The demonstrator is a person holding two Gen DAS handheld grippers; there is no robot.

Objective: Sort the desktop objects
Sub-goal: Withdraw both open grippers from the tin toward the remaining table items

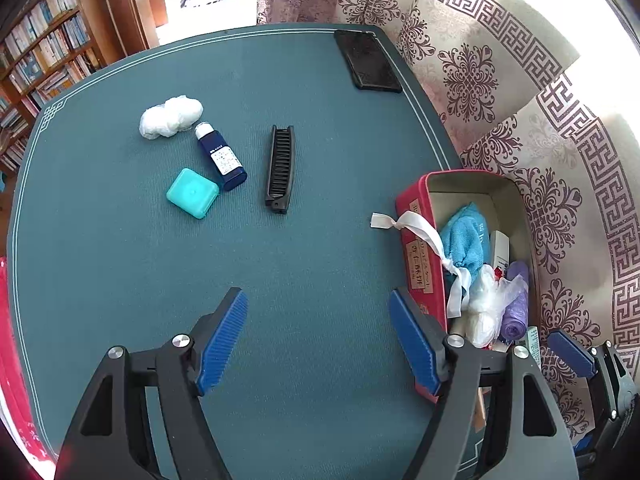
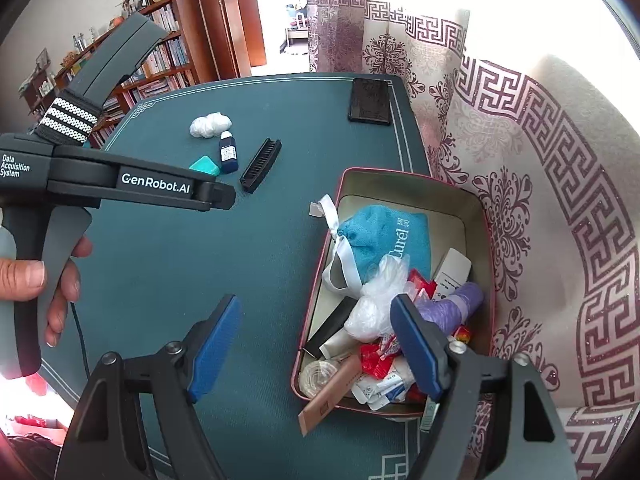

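Teal tabletop (image 1: 120, 280) still carried a black folding comb (image 1: 280, 170) mid-surface; the red tin box (image 2: 478, 216) sat at its right edge. Left gripper (image 1: 318, 344) and right gripper (image 2: 316, 346) gaped empty, probably between picks; reaching the comb seemed next.

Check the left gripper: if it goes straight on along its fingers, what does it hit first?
Probably bare table mat. The left gripper is open and empty, aimed steeply down at clear green surface. The black comb lies further ahead, the red box off to the right. Depth is hard to judge through the fisheye.
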